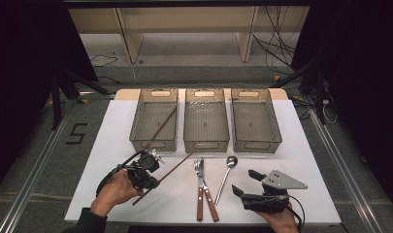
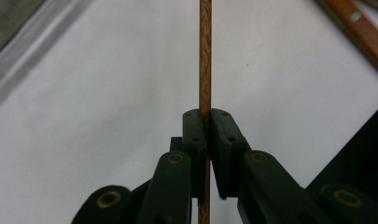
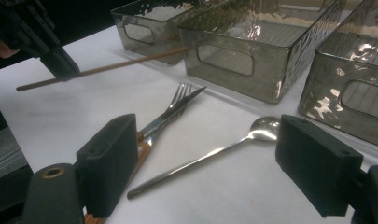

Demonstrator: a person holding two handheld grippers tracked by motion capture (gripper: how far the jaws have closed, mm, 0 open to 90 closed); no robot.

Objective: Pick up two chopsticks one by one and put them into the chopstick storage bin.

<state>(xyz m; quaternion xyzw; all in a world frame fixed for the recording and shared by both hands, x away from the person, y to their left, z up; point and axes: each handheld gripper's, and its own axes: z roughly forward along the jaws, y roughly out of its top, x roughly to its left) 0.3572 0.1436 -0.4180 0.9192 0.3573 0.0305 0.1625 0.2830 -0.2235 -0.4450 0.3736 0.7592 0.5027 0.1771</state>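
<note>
My left gripper (image 1: 153,183) (image 2: 206,126) is shut on a brown wooden chopstick (image 1: 177,166) (image 2: 205,56) near its lower end, holding it just above the white table (image 1: 111,145). In the right gripper view, that chopstick (image 3: 121,65) slants up toward the bins from the left gripper (image 3: 60,63). A second chopstick (image 1: 162,127) lies in the left bin (image 1: 136,124). My right gripper (image 1: 246,183) (image 3: 210,156) stands open at the front right, with nothing between its jaws. A fork (image 1: 199,167) (image 3: 177,95), a wooden-handled knife (image 1: 209,199) (image 3: 196,92) and a spoon (image 1: 226,174) (image 3: 263,127) lie between the grippers.
Three clear grey bins stand side by side at the back of the table; the middle bin (image 1: 206,143) and the right bin (image 1: 277,128) hold nothing I can see. Shelf legs and cables lie on the floor beyond the table.
</note>
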